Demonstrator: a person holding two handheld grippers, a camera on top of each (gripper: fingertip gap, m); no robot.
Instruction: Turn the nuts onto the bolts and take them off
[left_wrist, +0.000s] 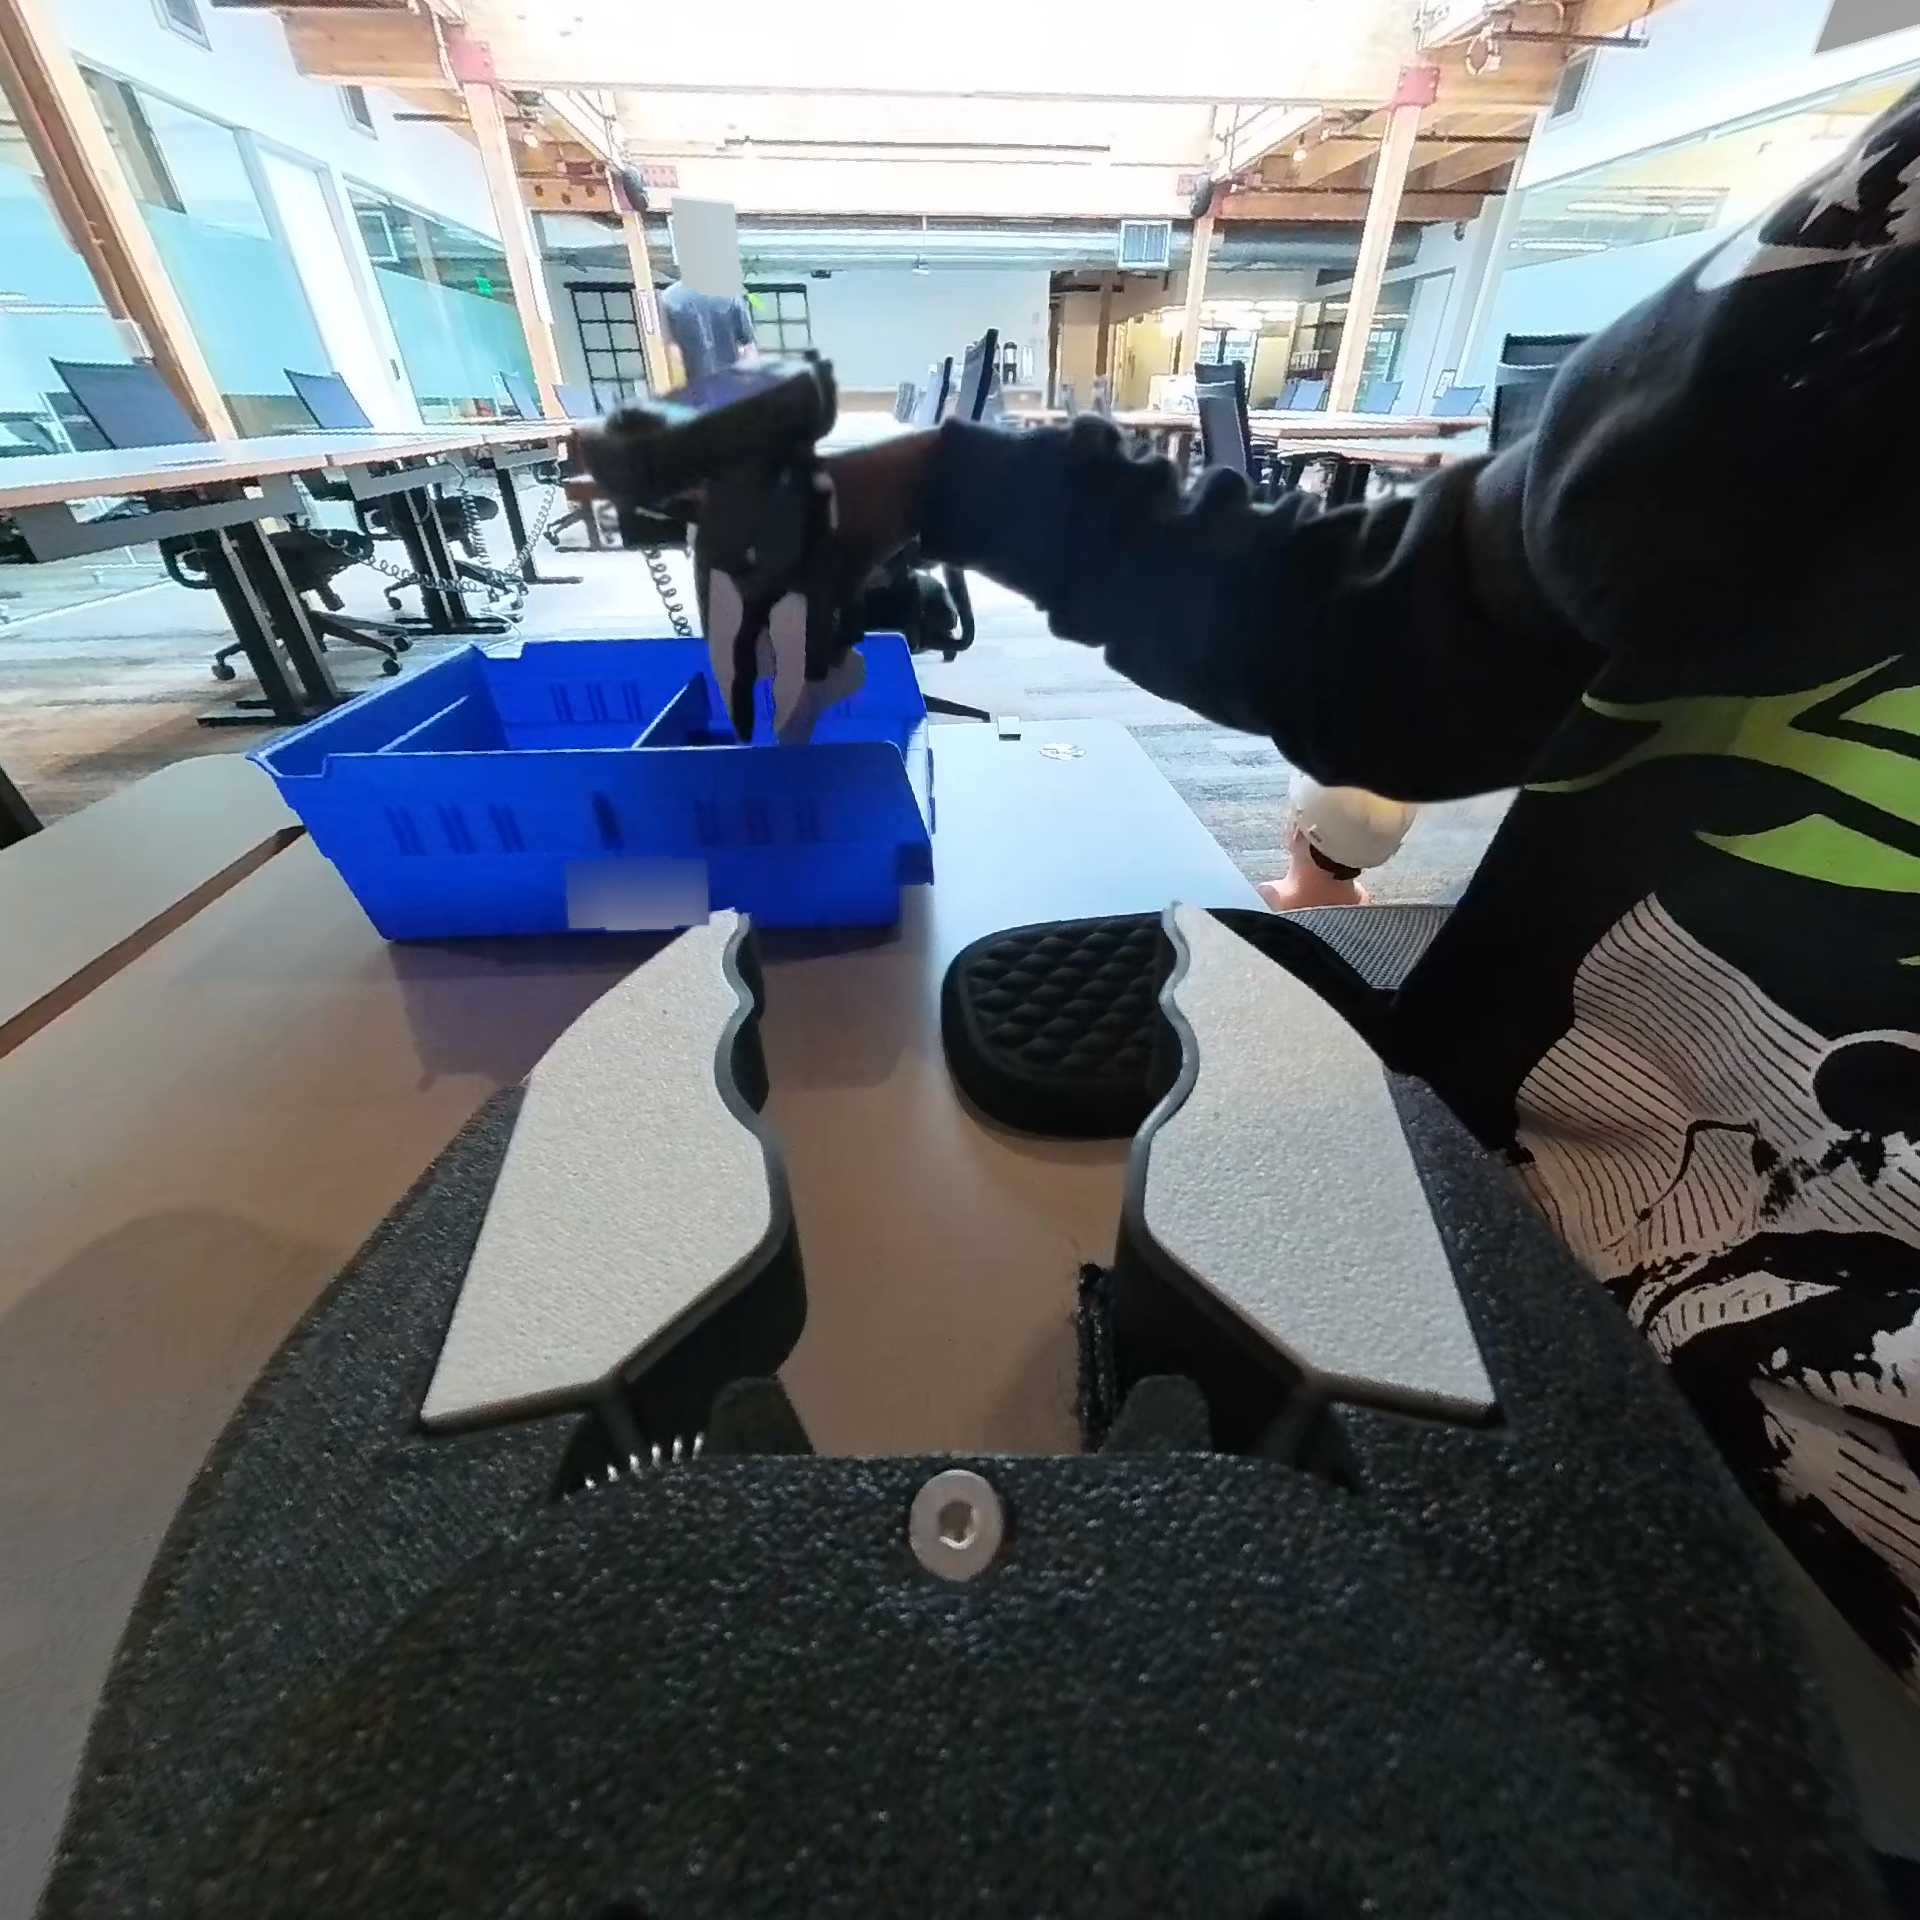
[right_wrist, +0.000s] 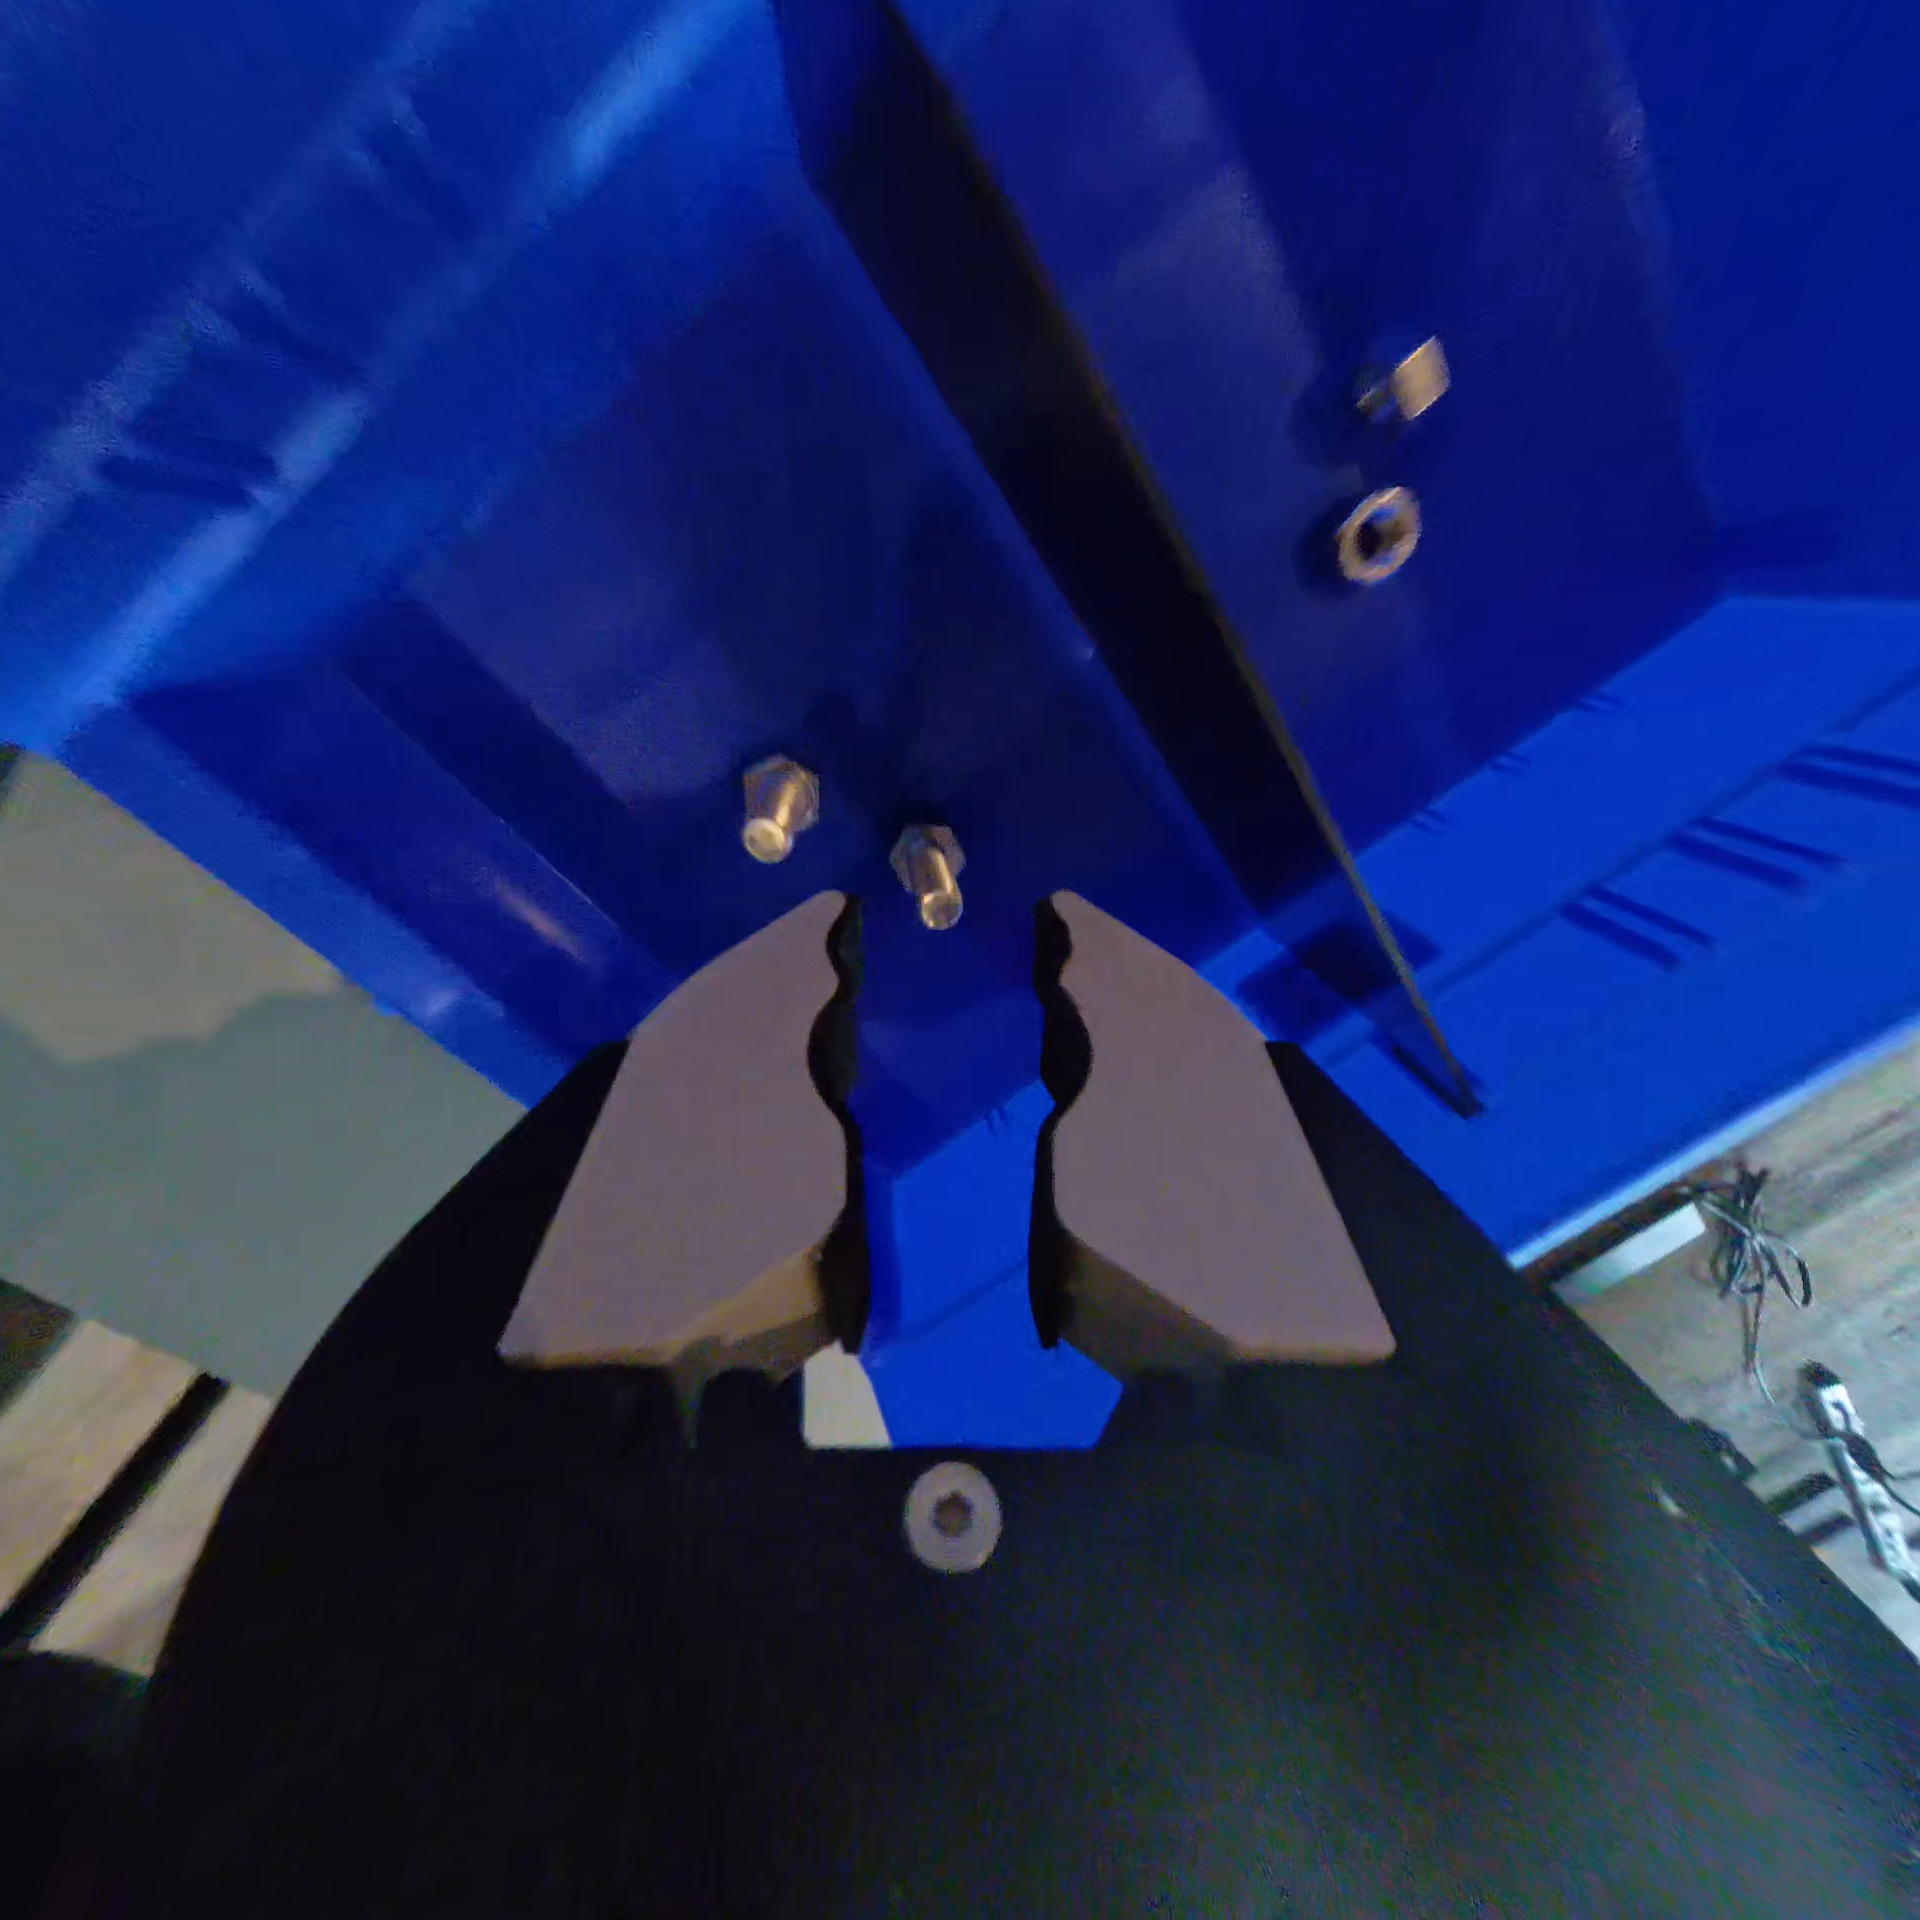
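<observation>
— Over the blue bin (left_wrist: 623, 831), what is the right gripper (right_wrist: 945, 914) doing?
— It points down inside, fingers apart, holding nothing. Two bolts (right_wrist: 925, 862) stand just past its tips. Two nuts (right_wrist: 1377, 535) lie across the divider (right_wrist: 1195, 644).
— And the left gripper (left_wrist: 961, 997)?
— Wide open and empty, above the table (left_wrist: 208, 1091).

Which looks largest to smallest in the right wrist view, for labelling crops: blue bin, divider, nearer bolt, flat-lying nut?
1. blue bin
2. divider
3. nearer bolt and flat-lying nut: look alike, and the bolt is closer, so unranked.
</observation>
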